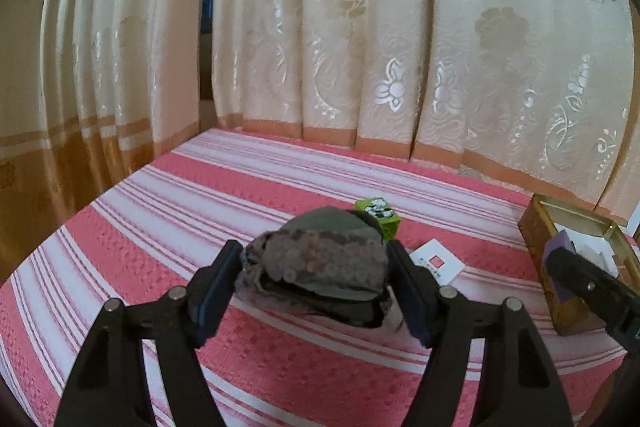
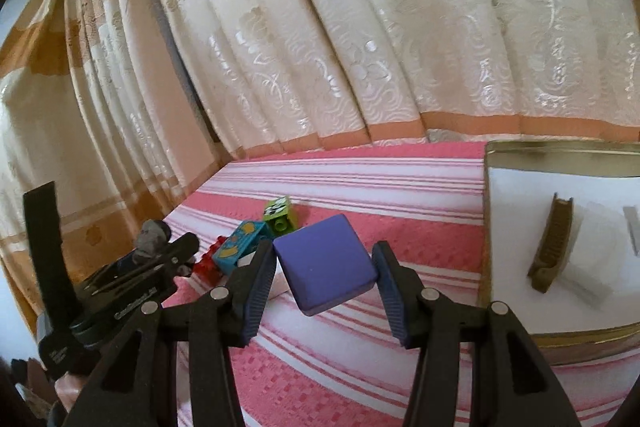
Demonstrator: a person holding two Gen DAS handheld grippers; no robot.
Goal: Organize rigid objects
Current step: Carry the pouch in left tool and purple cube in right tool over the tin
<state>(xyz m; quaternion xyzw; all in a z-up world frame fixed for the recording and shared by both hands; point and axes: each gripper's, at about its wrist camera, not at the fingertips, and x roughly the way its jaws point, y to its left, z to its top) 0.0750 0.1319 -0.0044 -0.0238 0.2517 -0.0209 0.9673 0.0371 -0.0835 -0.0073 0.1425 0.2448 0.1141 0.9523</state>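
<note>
Left gripper (image 1: 316, 281): you had it closed on the grey lump (image 1: 320, 259), lifted clear of the striped bed (image 1: 160, 211).
Right gripper (image 2: 322, 269): it pinched the purple block (image 2: 326, 263) by its corners, beside the open tin (image 2: 560, 151), likely headed inside.

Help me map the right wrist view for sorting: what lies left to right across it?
left gripper → red brick → blue brick → green brick → purple block → gold tin
</note>
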